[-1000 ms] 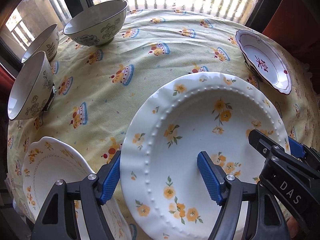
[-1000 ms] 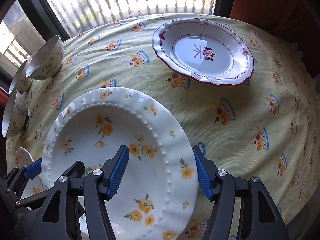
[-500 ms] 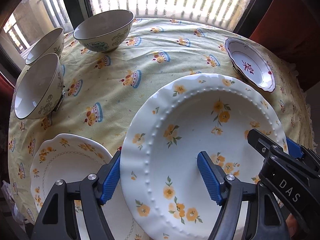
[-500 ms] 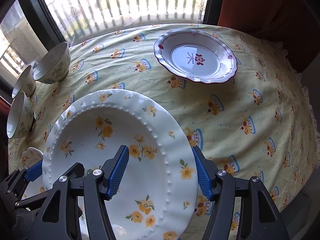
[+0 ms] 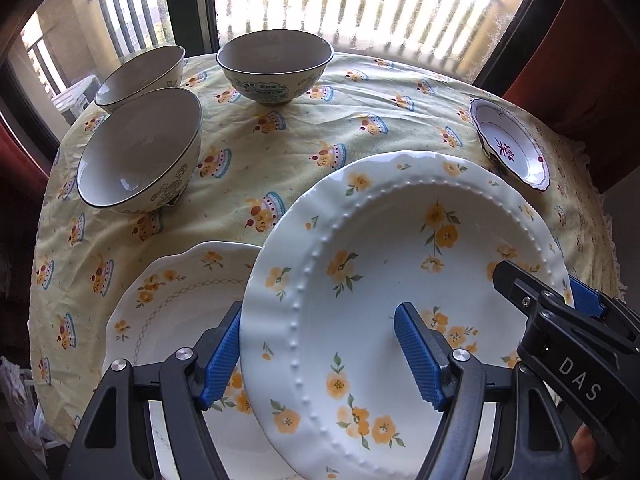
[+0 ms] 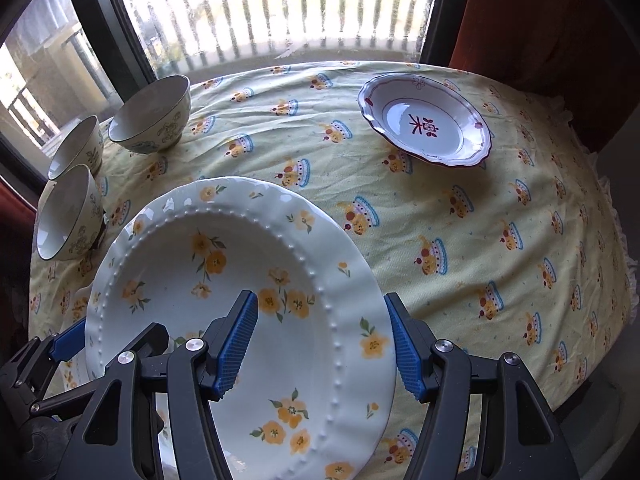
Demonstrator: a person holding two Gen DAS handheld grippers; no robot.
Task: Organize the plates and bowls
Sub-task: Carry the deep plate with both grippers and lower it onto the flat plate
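Both grippers hold one large white plate with yellow flowers [image 5: 404, 280] above the table; it also shows in the right wrist view [image 6: 224, 280]. My left gripper [image 5: 320, 354] is shut on its left rim. My right gripper [image 6: 320, 344] is shut on its right rim. A second flowered plate [image 5: 176, 304] lies on the table under the held plate's left edge. A red-trimmed plate [image 6: 426, 124] lies at the far right, also in the left wrist view [image 5: 510, 148]. Three patterned bowls [image 5: 140, 156] [image 5: 140, 76] [image 5: 276, 64] stand at the far left.
The round table has a yellow printed cloth [image 6: 460, 240]. A barred window [image 6: 280, 8] is behind it. A red chair back [image 6: 560, 32] stands at the right edge. The bowls in the right wrist view [image 6: 150, 114] cluster near the left edge.
Both grippers have lifted the flowered plate higher and drawn back. The table looks smaller and farther, and more of the second flowered plate shows beneath.
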